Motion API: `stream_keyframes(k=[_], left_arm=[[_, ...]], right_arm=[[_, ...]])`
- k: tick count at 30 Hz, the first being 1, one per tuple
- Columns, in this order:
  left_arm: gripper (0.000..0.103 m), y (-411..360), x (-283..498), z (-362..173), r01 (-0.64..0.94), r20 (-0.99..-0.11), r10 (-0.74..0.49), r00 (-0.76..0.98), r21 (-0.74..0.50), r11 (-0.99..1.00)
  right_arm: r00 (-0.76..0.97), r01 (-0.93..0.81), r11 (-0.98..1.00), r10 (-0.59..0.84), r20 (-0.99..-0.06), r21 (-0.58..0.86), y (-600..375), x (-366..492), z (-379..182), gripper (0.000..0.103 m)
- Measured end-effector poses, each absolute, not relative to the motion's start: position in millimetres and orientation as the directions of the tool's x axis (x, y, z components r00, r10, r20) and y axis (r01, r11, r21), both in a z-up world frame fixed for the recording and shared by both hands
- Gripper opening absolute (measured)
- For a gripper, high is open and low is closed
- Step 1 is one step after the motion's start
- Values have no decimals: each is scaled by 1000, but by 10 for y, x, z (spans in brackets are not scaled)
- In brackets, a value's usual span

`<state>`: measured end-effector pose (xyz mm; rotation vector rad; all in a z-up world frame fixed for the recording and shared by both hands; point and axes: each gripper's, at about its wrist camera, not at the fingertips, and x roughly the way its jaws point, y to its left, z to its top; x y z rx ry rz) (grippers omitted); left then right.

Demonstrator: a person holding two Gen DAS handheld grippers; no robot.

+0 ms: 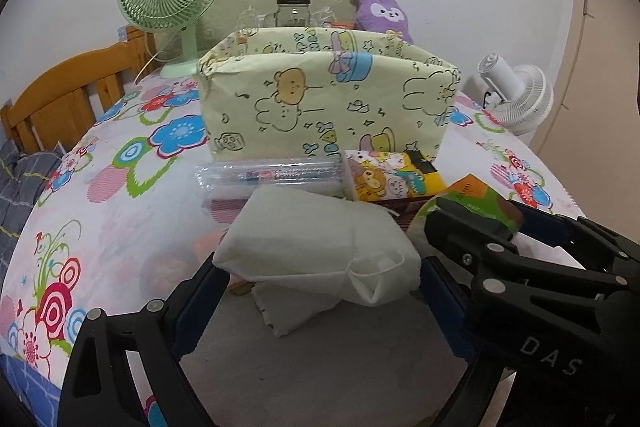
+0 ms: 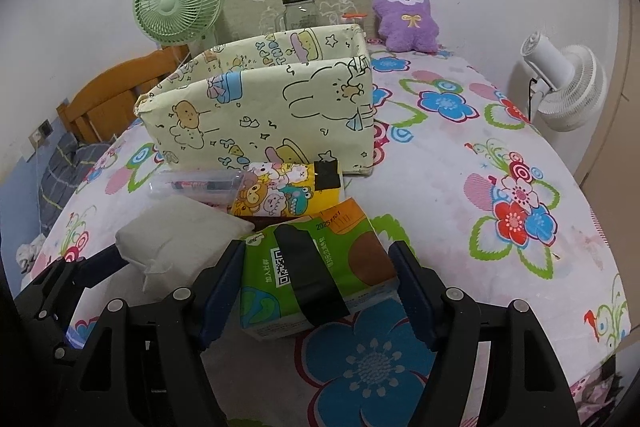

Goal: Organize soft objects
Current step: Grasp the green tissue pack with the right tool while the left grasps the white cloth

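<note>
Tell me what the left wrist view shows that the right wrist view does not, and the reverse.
Only the left wrist view: the left gripper clamped on the white pouch, its lower flap hanging down.

Only the right wrist view: the green tissue pack's QR code and black tape, the right gripper closed on its sides, and the purple plush's whole body.

Both: the patterned box, yellow cartoon pack, green fan, white fan, jar.

We are closing the right tool (image 2: 318, 281) on the green tissue pack (image 2: 320, 267), its blue pads pressing both sides above the flowered bedsheet (image 2: 460, 155). Left of it, the left tool (image 2: 120, 255) is reaching the white pouch (image 2: 176, 239). The cartoon-print box (image 2: 260, 111) is standing open behind the yellow tissue pack (image 2: 280, 195).
</note>
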<state>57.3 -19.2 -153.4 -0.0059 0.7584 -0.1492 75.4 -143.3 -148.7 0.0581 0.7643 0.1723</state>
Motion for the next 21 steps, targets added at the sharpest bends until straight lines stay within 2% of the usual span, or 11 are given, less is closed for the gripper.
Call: stream_keyframes(k=[6,8,12,21], left_arm=[[95,-222,627,-1550,132,-677,-142,722,-67,989],[88,-227,628,-1549,139,-671,-151,726,-73,988],[82,-252,621,-1551,150,-664,-152,732,-61,987],[76,-251,589,-1522,143,-661,-151,735,-67,988]], right_arm=[[709,-128,985,172,-684,115,-1445,799,-1480,75],[709,-128,985,172,-683,115,-1452,812,-1476,75],[708,-124,986,168,-686,113,-1455,826,-1482,75],[708,-124,985,175,-684,123,-1451,822,-1484,75]])
